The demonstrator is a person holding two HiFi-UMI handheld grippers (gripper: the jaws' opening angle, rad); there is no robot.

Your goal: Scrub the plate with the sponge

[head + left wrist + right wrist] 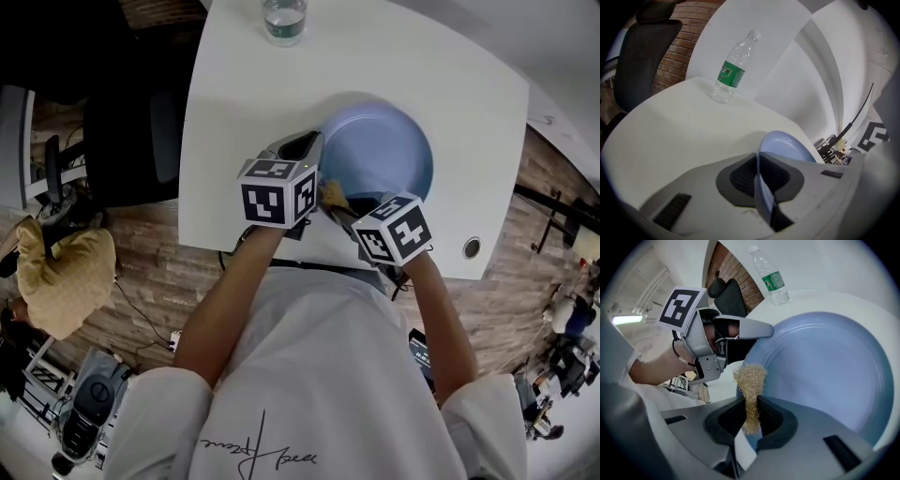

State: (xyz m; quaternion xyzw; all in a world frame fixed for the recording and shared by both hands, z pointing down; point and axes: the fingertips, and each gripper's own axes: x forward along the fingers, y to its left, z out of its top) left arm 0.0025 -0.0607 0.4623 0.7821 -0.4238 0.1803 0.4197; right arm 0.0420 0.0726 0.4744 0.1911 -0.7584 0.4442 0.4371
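Right, the left hand-held gripper [759,176] is clamped on the rim of the plate [787,145], which sits by the bench's [244,84] near edge. The right hand-held gripper [750,418] is pinched on the sponge [750,380], a straw-coloured tuft. Its top is at the plate's rim, just beside the left jaws; contact is hard to call. A bottle [733,70] stands at the far edge. The head view cuts off its top, while both gripper views show it whole. A dark chair [642,56] sits off the bench's left side. From the head view the marker cubes cover both grips, so only the gripper views show them. Whether the plate's underside rests on the bench, I can't tell. A round hole [472,247] marks the near-right corner.
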